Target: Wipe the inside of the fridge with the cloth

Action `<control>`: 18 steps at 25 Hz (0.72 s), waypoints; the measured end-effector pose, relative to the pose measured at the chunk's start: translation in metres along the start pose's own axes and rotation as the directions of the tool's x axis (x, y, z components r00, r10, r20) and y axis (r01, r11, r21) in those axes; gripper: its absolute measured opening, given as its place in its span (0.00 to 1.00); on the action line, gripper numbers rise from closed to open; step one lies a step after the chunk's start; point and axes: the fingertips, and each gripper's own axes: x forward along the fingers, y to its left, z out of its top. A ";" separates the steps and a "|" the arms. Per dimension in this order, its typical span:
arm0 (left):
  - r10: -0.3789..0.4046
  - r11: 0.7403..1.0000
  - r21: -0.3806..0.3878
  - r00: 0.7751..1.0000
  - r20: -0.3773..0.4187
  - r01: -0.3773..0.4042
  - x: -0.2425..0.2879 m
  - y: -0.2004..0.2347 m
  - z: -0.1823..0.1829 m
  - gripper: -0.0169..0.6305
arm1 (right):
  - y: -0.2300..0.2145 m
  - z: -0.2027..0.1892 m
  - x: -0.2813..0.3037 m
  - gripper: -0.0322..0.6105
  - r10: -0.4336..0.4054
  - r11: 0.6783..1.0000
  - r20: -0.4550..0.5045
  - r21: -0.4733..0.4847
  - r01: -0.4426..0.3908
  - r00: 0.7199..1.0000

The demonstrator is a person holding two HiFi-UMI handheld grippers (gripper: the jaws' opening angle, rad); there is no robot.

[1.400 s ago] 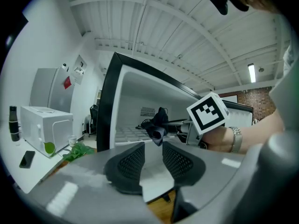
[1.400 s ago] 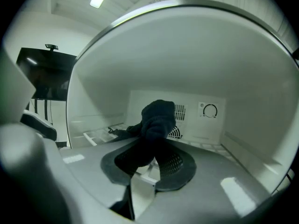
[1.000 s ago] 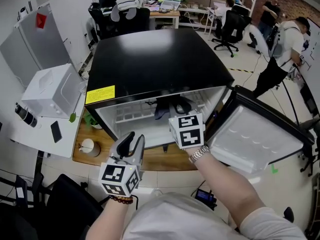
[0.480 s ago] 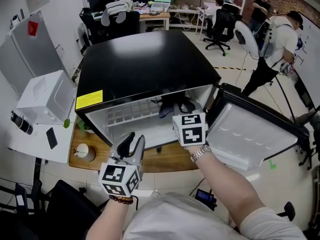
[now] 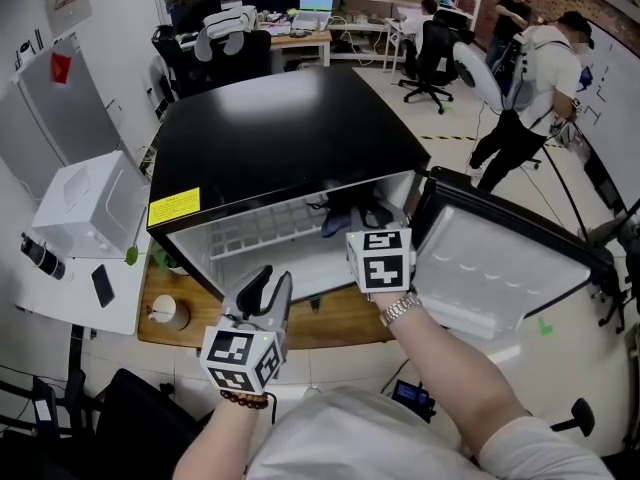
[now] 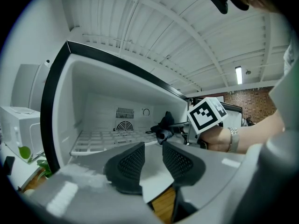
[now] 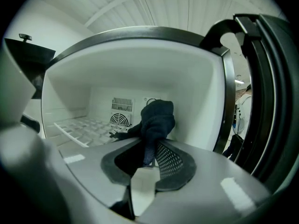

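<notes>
The black fridge [image 5: 290, 133] stands with its door [image 5: 500, 268] swung open to the right, and its inside is white. My right gripper [image 5: 362, 226] reaches into the opening near the right wall. It is shut on a dark blue cloth [image 5: 348, 214] that bunches up above the pads [image 7: 173, 160]. In the right gripper view the cloth [image 7: 156, 118] hangs in front of the back wall and the round vent [image 7: 120, 118]. My left gripper [image 5: 268, 280] hovers outside the front of the fridge, open, with nothing between its pads [image 6: 133, 161]. A wire shelf [image 6: 105, 139] lies at the left inside.
A white appliance [image 5: 85, 203], a phone [image 5: 102, 285] and a dark bottle [image 5: 40, 256] sit on the white counter at the left. A cup [image 5: 170, 311] stands on the wooden board [image 5: 330, 318] below the fridge. People [image 5: 520, 98] and office chairs are at the back right.
The right gripper and the cloth have shifted toward the fridge's right wall. The left gripper has drifted slightly the same way. Both grips look unchanged.
</notes>
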 end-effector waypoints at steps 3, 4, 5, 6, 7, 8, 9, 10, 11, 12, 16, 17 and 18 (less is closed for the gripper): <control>-0.005 1.000 0.004 1.000 -0.001 0.005 0.000 0.000 0.000 0.22 | -0.002 -0.001 -0.001 0.17 -0.012 1.000 0.002 0.007 0.012 1.000; -0.006 1.000 0.004 1.000 -0.001 0.006 0.000 0.000 0.001 0.22 | -0.002 -0.001 -0.001 0.17 -0.015 1.000 0.004 0.010 0.015 1.000; -0.007 1.000 0.005 1.000 -0.001 0.007 0.000 0.001 0.001 0.22 | -0.003 -0.001 -0.002 0.17 -0.017 1.000 0.007 0.013 0.017 1.000; -0.009 1.000 0.007 1.000 -0.001 0.009 0.001 0.001 0.001 0.22 | -0.003 0.000 -0.002 0.17 -0.018 1.000 0.012 0.016 0.018 1.000; -0.012 1.000 0.008 1.000 0.000 0.012 0.001 0.002 0.002 0.22 | -0.003 0.000 -0.003 0.17 -0.017 1.000 0.017 0.020 0.017 1.000; -0.014 1.000 0.010 1.000 0.001 0.014 0.001 0.002 0.003 0.22 | -0.002 0.001 -0.004 0.17 -0.015 1.000 0.022 0.023 0.014 1.000; -0.017 1.000 0.012 1.000 0.002 0.017 0.002 0.001 0.004 0.22 | -0.002 0.002 -0.005 0.17 -0.012 1.000 0.027 0.026 0.012 1.000; -0.020 1.000 0.014 1.000 0.004 0.020 0.002 0.001 0.005 0.22 | -0.002 0.002 -0.007 0.17 -0.010 1.000 0.032 0.029 0.009 0.999; -0.024 1.000 0.017 1.000 0.005 0.024 0.003 0.000 0.006 0.22 | -0.002 0.002 -0.008 0.17 -0.008 0.999 0.036 0.031 0.007 0.999; -0.029 0.999 0.020 1.000 0.008 0.028 0.004 0.000 0.007 0.22 | -0.002 0.002 -0.010 0.17 -0.006 0.999 0.041 0.033 0.004 0.999; -0.059 0.997 0.044 0.998 0.016 0.058 0.009 -0.006 0.014 0.22 | 0.001 0.006 -0.022 0.17 0.025 0.999 0.069 0.044 -0.029 0.997; -0.070 0.996 0.052 0.997 0.020 0.069 0.011 -0.008 0.017 0.22 | 0.003 0.007 -0.026 0.17 0.036 0.998 0.077 0.046 -0.039 0.996; -0.083 0.995 0.060 0.996 0.023 0.081 0.013 -0.010 0.020 0.22 | 0.004 0.008 -0.030 0.17 0.048 0.998 0.084 0.046 -0.052 0.995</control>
